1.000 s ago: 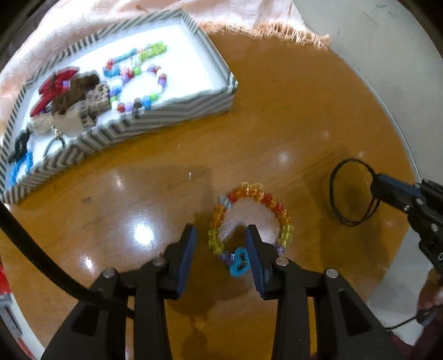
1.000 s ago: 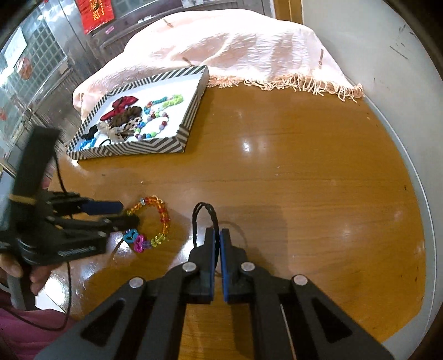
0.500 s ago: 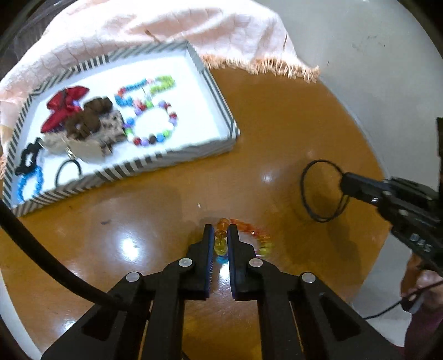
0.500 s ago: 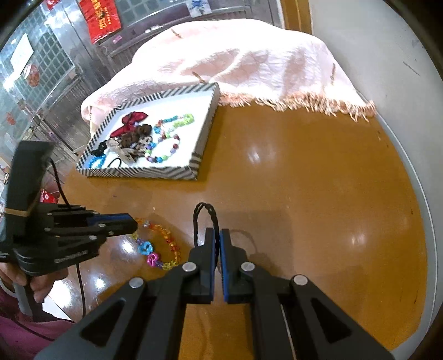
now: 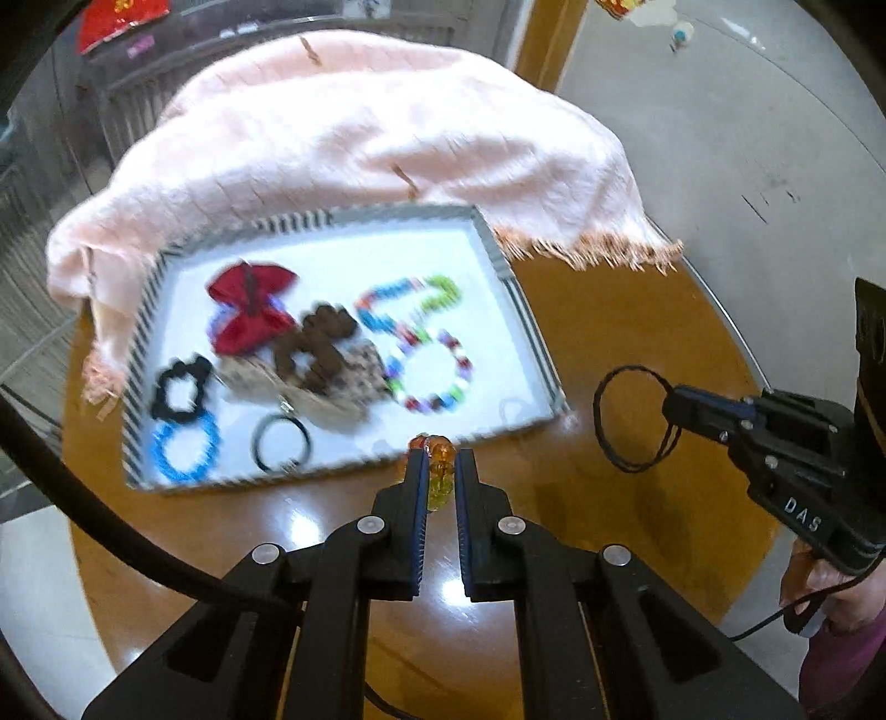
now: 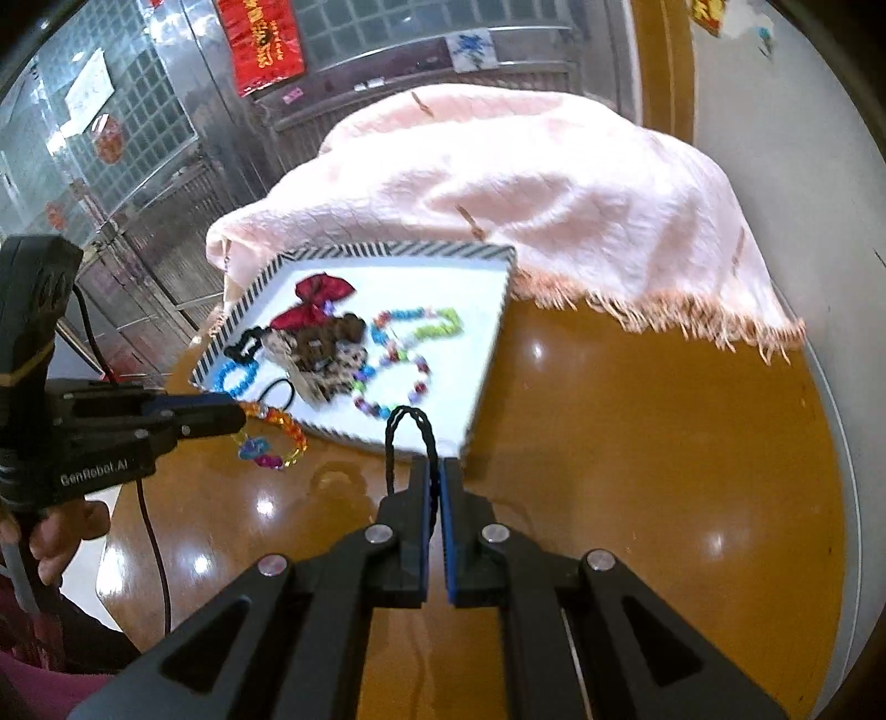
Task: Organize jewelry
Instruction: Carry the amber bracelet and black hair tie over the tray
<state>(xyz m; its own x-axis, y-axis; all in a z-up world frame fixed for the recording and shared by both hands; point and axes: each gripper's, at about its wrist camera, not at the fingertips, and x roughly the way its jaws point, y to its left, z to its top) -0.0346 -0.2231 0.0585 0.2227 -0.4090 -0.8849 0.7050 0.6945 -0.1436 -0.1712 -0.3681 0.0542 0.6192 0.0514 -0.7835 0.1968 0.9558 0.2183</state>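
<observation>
We see a round, glossy brown wooden surface (image 6: 637, 443) with bright reflections of light on it. Over its far side we see a pale pink cloth (image 5: 387, 138) draped in a heap, its fringed edge (image 6: 664, 315) lying on the wood. Beyond it we see a metal-framed glass-block wall (image 6: 138, 111) bearing a red banner (image 6: 260, 39), and a grey floor (image 5: 747, 111) to the right.

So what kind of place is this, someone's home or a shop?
Hard to say for sure; it looks like a home or small shop front. A round wooden table with a pink cloth stands by a metal gate with red paper decorations.
</observation>
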